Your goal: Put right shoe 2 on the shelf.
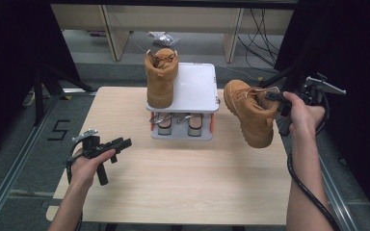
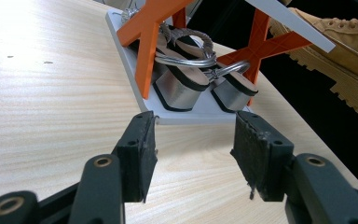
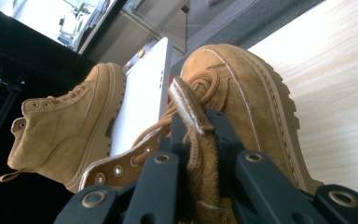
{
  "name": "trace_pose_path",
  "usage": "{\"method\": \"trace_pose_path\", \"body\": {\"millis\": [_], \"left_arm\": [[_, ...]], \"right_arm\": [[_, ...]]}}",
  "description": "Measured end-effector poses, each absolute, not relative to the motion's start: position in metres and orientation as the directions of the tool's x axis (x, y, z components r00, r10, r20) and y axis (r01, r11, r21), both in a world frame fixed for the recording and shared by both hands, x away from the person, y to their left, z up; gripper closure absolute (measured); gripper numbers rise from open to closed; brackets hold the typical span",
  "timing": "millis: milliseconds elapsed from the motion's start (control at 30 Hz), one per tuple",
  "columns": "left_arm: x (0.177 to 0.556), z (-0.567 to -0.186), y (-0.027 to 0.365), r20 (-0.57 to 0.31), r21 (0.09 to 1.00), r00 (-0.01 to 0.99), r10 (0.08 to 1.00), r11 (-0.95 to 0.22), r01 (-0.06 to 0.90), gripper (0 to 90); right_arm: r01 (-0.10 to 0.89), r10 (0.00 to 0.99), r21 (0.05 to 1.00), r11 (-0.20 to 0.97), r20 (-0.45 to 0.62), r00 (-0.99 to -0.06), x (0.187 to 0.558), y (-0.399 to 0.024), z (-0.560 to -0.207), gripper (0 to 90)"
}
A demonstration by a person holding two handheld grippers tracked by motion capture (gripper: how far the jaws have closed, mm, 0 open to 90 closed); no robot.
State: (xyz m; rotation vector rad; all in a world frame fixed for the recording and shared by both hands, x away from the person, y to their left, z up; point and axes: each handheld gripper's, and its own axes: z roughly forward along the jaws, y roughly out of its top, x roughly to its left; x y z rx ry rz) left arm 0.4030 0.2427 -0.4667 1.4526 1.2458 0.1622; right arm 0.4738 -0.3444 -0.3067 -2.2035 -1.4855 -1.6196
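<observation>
A tan suede boot (image 1: pixel 250 110) hangs tilted in the air at the table's right edge, beside the rack. My right gripper (image 1: pixel 275 98) is shut on its collar; in the right gripper view the jaws pinch the boot's tongue (image 3: pixel 196 135). A second tan boot (image 1: pixel 160 77) stands upright on the left half of the white rack top (image 1: pixel 198 86). Under that top, a pair of silver-heeled sandals (image 2: pixel 191 81) sits on the lower shelf between orange braces. My left gripper (image 1: pixel 124 142) rests low over the table at the left, open, with nothing between its fingers (image 2: pixel 140 154).
The wooden table (image 1: pixel 183 183) has free room in front of the rack and at its left. Beyond the far edge lie a grey floor, cupboard legs and cables. A tripod stands at the left, dark stands at the right.
</observation>
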Motion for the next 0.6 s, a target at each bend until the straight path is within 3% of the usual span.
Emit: {"method": "trace_pose_path", "body": {"millis": [567,600], "left_arm": [[0.404,-0.467,0.243,-0.531,0.781,0.419,0.737,0.234,0.579,48.0],[0.404,-0.467,0.243,-0.531,0.781,0.418,0.737,0.234,0.579,48.0]], "right_arm": [[0.675,0.675,0.507,-0.536,0.737,-0.018,0.484,-0.342,-0.297,83.2],[0.683,0.646,0.470,-0.559,0.764,0.003,0.484,-0.340,-0.295,83.2]]}}
